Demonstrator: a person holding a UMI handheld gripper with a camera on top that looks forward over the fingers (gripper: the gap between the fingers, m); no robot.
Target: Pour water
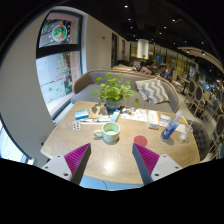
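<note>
Two gripper (110, 160) fingers with magenta pads (76, 157) reach forward nearest the lens, spread wide with nothing between them, hovering above a pale wooden table (120, 165). Just ahead of them, and a little toward the left finger, a light green cup (110, 133) stands upright on the tabletop, well clear of both fingers. Beyond it a leafy potted plant (113, 92) sits near the far edge, with scattered small items and papers (100, 118) about its base, too small to name. Off toward the right finger's side lies something blue (171, 128) that may be a bottle or a packet (I cannot tell which). A cushioned bench (152, 90) runs behind the table, and a poster (57, 34) hangs on the wall beyond.

For pouring water, the cup is probably the vessel to take or to fill; I cannot see whether it holds anything. It looks rigid and smooth-sided, likely ceramic or hard plastic, so it should not give under the pads but could slip if gripped lightly. If full it will be heavier and apt to slosh. My judgement is to close on its mid-wall from both sides, below the rim, keeping it upright until it is lifted clear
</note>
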